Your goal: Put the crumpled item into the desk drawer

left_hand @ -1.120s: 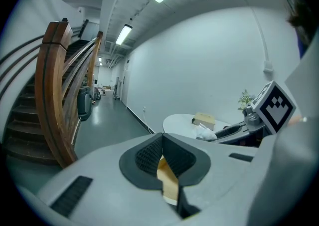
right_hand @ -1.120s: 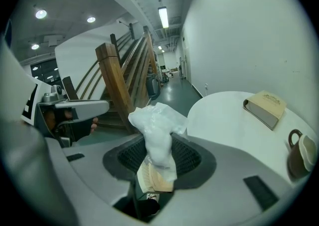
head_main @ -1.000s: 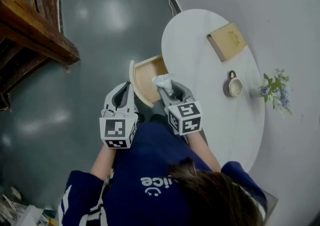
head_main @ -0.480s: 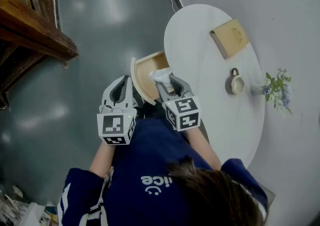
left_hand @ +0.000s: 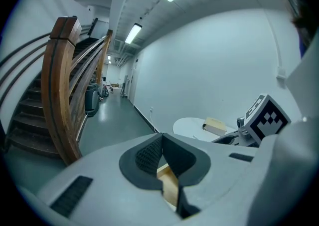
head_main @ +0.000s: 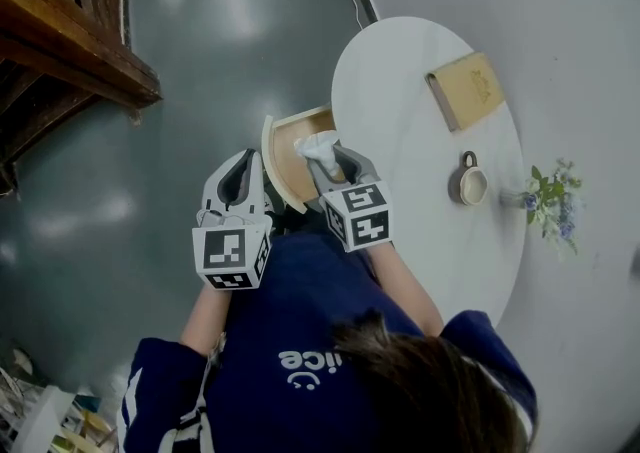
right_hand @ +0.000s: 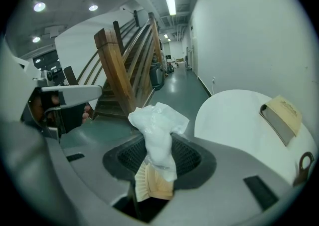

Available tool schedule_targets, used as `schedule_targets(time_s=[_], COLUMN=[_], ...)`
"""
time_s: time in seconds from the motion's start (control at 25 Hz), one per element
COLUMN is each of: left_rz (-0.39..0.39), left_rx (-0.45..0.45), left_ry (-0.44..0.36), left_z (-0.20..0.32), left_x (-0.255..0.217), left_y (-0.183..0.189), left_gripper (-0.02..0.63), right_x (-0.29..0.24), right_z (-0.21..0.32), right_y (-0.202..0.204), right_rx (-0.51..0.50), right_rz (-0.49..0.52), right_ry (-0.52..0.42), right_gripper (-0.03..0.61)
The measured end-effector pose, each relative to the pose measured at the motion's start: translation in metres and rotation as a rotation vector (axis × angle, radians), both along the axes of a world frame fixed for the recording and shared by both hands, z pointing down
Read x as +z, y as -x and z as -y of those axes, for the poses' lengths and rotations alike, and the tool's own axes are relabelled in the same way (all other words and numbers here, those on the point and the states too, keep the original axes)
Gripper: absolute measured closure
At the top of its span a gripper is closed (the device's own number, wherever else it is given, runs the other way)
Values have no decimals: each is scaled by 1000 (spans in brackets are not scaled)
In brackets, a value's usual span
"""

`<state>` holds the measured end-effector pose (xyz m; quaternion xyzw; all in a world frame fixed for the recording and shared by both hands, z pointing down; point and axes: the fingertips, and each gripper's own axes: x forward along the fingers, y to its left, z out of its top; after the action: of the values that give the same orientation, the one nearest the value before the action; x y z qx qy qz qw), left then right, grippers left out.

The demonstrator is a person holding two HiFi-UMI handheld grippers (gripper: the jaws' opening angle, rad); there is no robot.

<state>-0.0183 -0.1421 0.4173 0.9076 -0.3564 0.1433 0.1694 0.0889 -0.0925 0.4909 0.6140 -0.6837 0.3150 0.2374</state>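
The right gripper [right_hand: 158, 157] is clamped tight on the crumpled white item [right_hand: 157, 130], and only its own view shows the loose top flaring above the pads. In the head view the crumpled white item [head_main: 318, 147] sits over the open wooden drawer [head_main: 298, 131], at the 9 o'clock edge of the round table [head_main: 420, 241].

The left gripper [left_hand: 160, 151] has its pads pressed together on nothing. The head view puts the left gripper [head_main: 245, 173] just beside the drawer front, at its 9 o'clock. From the item, a book [head_main: 468, 89] lies at 2 o'clock and a mug [head_main: 468, 184] at 3 o'clock.
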Motion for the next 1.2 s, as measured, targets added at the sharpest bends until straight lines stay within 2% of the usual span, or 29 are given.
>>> schedule_targets(time_s=[0.2,0.56,1.2], left_rz=[10,26,71], left_rx=[-35,-112,-224], left_ry=[-9,-16,-28], left_z=[-3,-7,-28], left_x=[-4,-7,-6], left_y=[5,23,48], left_gripper=[609,609,609], right_x=[20,59,132], right_z=[2,2,-6], right_y=[-2,8,15], right_rx=[-21,-101,-138], right_rz=[18,-7,9], right_ry=[47,94,228], right_gripper=[416,416,416])
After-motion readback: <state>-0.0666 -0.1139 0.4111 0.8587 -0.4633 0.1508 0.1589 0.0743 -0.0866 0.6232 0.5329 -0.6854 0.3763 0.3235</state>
